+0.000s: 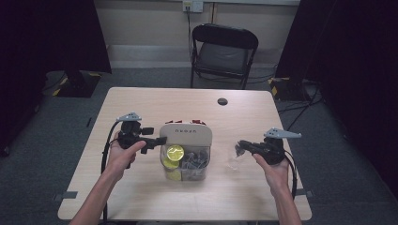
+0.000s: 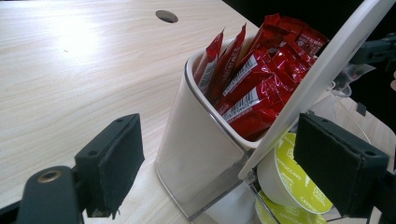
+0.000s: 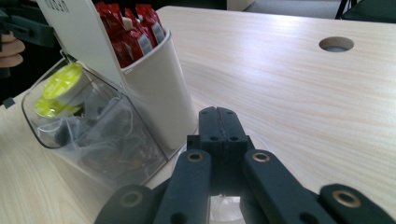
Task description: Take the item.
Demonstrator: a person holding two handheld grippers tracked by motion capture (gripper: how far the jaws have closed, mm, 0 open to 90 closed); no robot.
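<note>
Coffee-capsule organizer (image 1: 186, 140) stands near the middle of the wooden table (image 1: 141, 101), slightly toward the person's edge. Its white rear compartment (image 2: 196, 140) holds a bunch of red sachets (image 2: 254, 77) standing on end. Its clear front compartment (image 3: 100, 140) holds yellow-lidded capsules (image 2: 299, 175) at one side and dark capsules (image 1: 195, 161) at the other. A white slanted panel (image 2: 322, 70) rises between the two compartments and carries small lettering that is too small to read.

Left gripper (image 1: 159, 139), held in the left hand (image 1: 123, 154), sits at the organizer's left edge; its jaws stand partly open, one on each side of the slanted panel's edge, and the pads do not press on it in the left gripper view.

Right gripper (image 1: 240, 146), held in the right hand (image 1: 274, 166), hangs to the right of the organizer, apart from it. Its jaws are closed together, and a small clear plastic piece (image 1: 233, 160) shows at its tip; whether the jaws pinch it I cannot tell.

Farther off, a round cable hole (image 1: 222, 101) sits in the tabletop, and a black folding chair (image 1: 224, 51) stands beyond the table.
</note>
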